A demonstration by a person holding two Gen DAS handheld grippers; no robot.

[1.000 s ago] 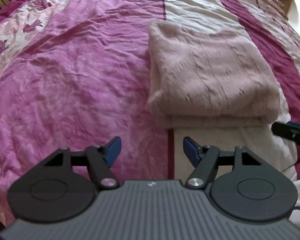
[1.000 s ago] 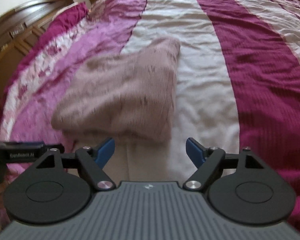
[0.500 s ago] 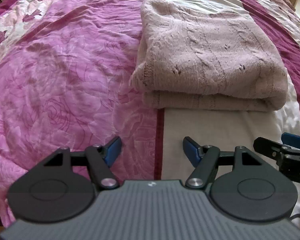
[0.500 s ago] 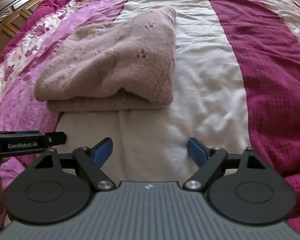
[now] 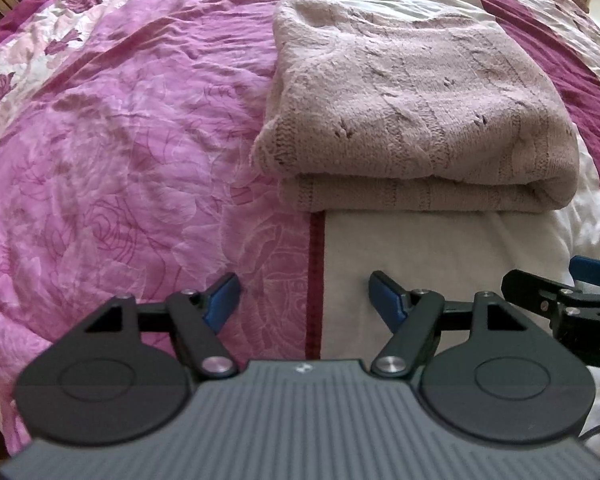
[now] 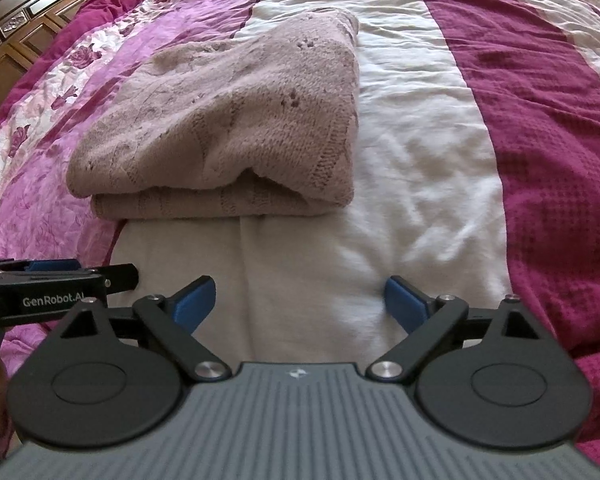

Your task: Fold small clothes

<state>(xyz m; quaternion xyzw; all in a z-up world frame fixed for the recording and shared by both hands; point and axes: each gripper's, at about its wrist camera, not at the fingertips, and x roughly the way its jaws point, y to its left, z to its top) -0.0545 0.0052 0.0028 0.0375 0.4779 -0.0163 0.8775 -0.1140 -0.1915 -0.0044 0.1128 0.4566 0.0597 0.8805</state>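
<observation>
Folded knit sweater (image 5: 416, 96), pale dusty pink, lying on the bedspread (image 5: 112, 140), doubled over so that two thick layers show along the near edge. Sitting mostly on the cream stripe of the cover, with its left side lapping over the thin maroon line onto the pink rose-patterned panel. Small eyelet holes scattered through the knit; ribbed band visible at the near corners. In the right wrist view, same sweater (image 6: 228, 120) seen from the other side, upper layer lifting slightly at the near right corner and leaving a dark pocket between the layers.

Left gripper (image 5: 302, 294) hovering above the bedspread just short of the sweater's near edge, jaws parted to a middling width, nothing between the blue pads, only the seam between pink panel and cream stripe. Apart from the garment, not touching it.

Right gripper (image 6: 298, 300) likewise short of the sweater, over the bare cream stripe, jaws having just been opening and now spread wide, empty between the pads. Wide maroon waffle-textured band of the cover off to its right.

Each gripper visible at the edge of the other's view, side by side and close. Dark wooden headboard (image 6: 16, 36) at the upper left of the right wrist view.
</observation>
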